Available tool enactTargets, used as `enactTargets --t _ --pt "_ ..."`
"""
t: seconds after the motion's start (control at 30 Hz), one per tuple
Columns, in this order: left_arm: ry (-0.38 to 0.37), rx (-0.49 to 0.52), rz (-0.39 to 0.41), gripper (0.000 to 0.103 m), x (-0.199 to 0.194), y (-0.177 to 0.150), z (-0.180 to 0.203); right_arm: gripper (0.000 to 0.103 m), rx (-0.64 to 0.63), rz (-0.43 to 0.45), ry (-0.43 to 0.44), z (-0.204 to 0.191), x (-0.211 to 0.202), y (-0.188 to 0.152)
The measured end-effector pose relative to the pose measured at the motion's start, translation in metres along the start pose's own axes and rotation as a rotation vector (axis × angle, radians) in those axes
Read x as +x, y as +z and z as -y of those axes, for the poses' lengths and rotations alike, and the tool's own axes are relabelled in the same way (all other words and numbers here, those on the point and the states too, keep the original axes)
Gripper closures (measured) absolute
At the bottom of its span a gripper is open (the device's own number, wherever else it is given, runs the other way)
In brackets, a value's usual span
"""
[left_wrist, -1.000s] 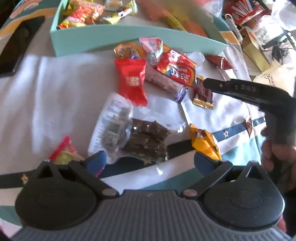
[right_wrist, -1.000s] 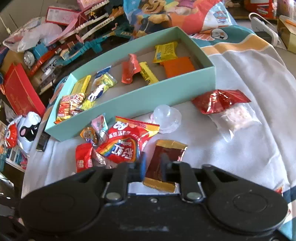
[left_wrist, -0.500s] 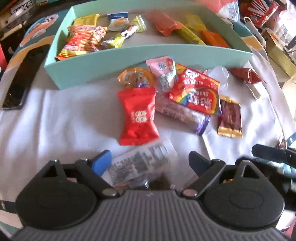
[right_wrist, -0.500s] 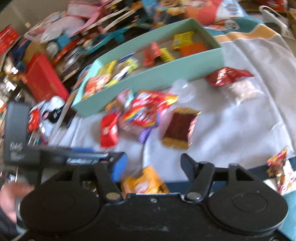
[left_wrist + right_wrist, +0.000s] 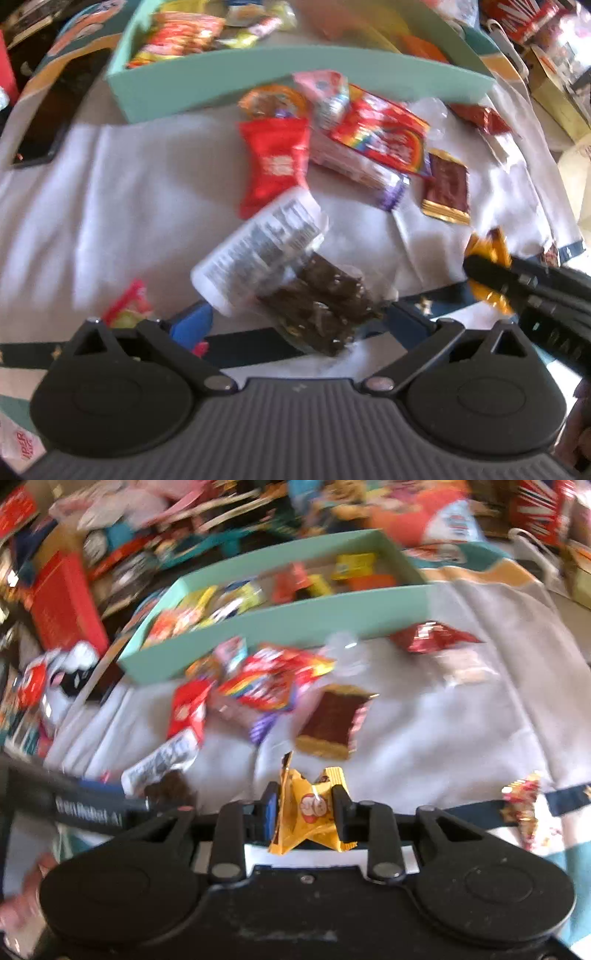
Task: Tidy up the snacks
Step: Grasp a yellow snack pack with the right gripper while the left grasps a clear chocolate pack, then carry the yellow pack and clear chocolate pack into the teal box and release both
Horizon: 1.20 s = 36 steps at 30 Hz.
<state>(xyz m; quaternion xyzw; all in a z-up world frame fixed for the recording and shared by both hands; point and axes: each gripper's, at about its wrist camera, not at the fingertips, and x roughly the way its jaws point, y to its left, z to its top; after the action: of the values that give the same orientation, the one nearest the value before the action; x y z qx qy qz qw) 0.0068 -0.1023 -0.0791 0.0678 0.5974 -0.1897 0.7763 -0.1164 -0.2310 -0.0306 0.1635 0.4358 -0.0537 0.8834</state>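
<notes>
A teal box (image 5: pixel 295 72) with several snacks in it stands at the back, also in the right wrist view (image 5: pixel 280 627). Loose snacks lie on the white cloth before it: a red packet (image 5: pixel 275 162), a rainbow packet (image 5: pixel 384 140), a brown bar (image 5: pixel 447 188). My left gripper (image 5: pixel 299 319) is open around a clear packet of dark biscuits (image 5: pixel 280 269), which looks lifted and tilted. My right gripper (image 5: pixel 304 808) is shut on a small yellow snack (image 5: pixel 314 808); it also shows in the left wrist view (image 5: pixel 487 266).
A black phone (image 5: pixel 48 122) lies left of the box. A red-and-green candy (image 5: pixel 127 308) lies near my left finger. A dark red packet (image 5: pixel 432 638) and a gold candy (image 5: pixel 524 805) lie at the right. Toys and red boxes (image 5: pixel 62 602) crowd the back.
My right gripper has shut on the yellow snack and lifted it. My left gripper now has the biscuit packet between its open fingers, raised from the cloth.
</notes>
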Motion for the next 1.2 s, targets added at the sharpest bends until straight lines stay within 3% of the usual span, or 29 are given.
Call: enactTargets --t 0.17,0.23,0.33,0.43,0.5,0.53,0.57,0.63,0.87,1.03,1.2 --pt "0.027 0.186 0.1 0.033 0.005 0.005 0.032 0.074 0.084 0.009 -0.018 0.027 -0.005 -0.003" --pt "0.042 0.208 0.107 0.034 0.003 0.005 0.034 0.074 0.101 0.012 -0.019 0.034 -0.007 -0.006" --pt "0.045 0.176 0.097 0.016 -0.004 0.003 0.031 0.074 0.112 0.017 -0.013 0.04 -0.007 -0.008" --pt "0.065 0.161 0.069 0.012 -0.005 -0.003 0.03 0.074 0.114 0.014 0.003 0.04 -0.002 -0.009" --pt "0.045 0.155 0.03 0.023 0.003 -0.006 0.03 0.074 0.111 0.013 0.011 0.037 0.002 -0.01" --pt "0.051 0.176 0.051 0.031 0.002 -0.009 0.034 0.074 0.108 0.015 0.014 0.035 0.003 -0.01" --pt "0.035 0.198 0.072 0.047 -0.001 -0.012 0.038 0.074 0.107 0.016 0.017 0.035 0.004 -0.01" --pt "0.06 0.213 0.11 0.062 -0.008 -0.011 0.043 0.074 0.11 0.022 0.022 0.034 0.004 -0.01" --pt "0.012 0.176 0.119 0.064 -0.019 -0.011 0.029 0.074 0.134 0.054 0.027 0.039 -0.006 -0.006" --pt "-0.048 0.165 0.159 0.08 -0.039 -0.011 0.025 0.074 0.126 0.075 0.046 0.033 -0.013 0.0" --pt "-0.065 0.158 0.195 0.083 -0.05 -0.008 0.015 0.074 0.094 0.106 0.063 0.02 -0.019 0.017"
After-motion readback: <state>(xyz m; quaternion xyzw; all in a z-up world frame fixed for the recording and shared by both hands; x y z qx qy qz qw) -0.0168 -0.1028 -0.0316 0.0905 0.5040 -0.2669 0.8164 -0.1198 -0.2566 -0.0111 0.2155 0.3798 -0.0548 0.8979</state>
